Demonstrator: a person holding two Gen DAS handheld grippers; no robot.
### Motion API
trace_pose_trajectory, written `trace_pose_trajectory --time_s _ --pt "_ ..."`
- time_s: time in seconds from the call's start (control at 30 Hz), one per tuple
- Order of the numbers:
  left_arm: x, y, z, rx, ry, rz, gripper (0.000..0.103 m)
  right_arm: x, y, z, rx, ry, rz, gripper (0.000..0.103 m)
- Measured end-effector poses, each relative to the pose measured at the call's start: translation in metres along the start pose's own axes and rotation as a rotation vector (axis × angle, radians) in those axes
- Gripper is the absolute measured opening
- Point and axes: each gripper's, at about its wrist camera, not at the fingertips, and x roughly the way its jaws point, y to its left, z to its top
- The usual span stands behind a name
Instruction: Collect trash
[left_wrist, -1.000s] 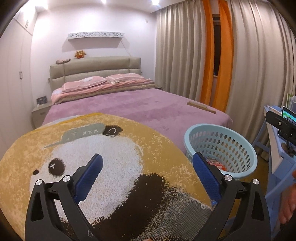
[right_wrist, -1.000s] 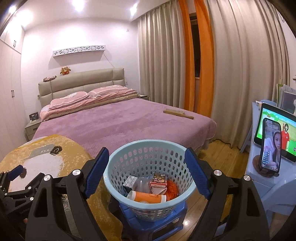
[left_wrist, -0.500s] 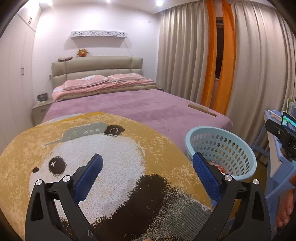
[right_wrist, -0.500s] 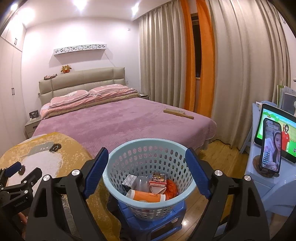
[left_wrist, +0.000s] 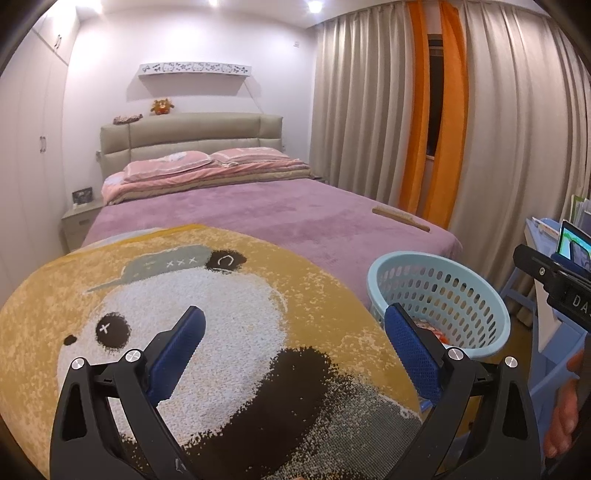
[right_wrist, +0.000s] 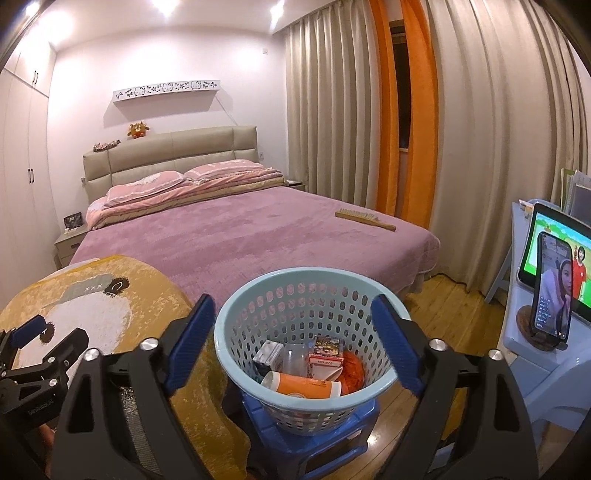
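Observation:
A light blue perforated basket (right_wrist: 258, 306) stands on a blue plastic stool (right_wrist: 314, 439). It holds trash: an orange and white tube (right_wrist: 306, 384), a small red box (right_wrist: 327, 350), a clear cup (right_wrist: 293, 356) and an orange wrapper (right_wrist: 352, 369). My right gripper (right_wrist: 293, 347) is open and empty, its blue pads either side of the basket. My left gripper (left_wrist: 293, 350) is open and empty above the round panda mat (left_wrist: 221, 295). The basket also shows in the left wrist view (left_wrist: 439, 258), to the right.
A bed with a purple cover (right_wrist: 240, 229) lies behind, with a wooden brush (right_wrist: 364, 218) on it. A light blue desk (right_wrist: 524, 332) at the right carries a phone on a stand (right_wrist: 552, 291) and a tablet (right_wrist: 543, 243). Curtains (right_wrist: 480, 129) cover the right wall. Wooden floor (right_wrist: 443, 306) lies between.
Both views have tilted slightly upward, so both grippers rose or tilted a little. Both jaws stayed open. The basket and its contents did not move.

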Motion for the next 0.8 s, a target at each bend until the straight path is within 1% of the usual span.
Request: trace_pose_trajectory --time_s 0.4,0.8 --pt "-0.0003 -0.0031 0.0001 0.005 -0.001 0.001 0.095 -0.0025 -0.0026 -0.0016 0.002 -0.006 0.000 0.091" --pt "0.0005 -0.0041 -0.0001 0.009 0.000 0.000 0.095 0.0015 -0.0021 -0.0029 0.002 0.008 0.009 0.091"
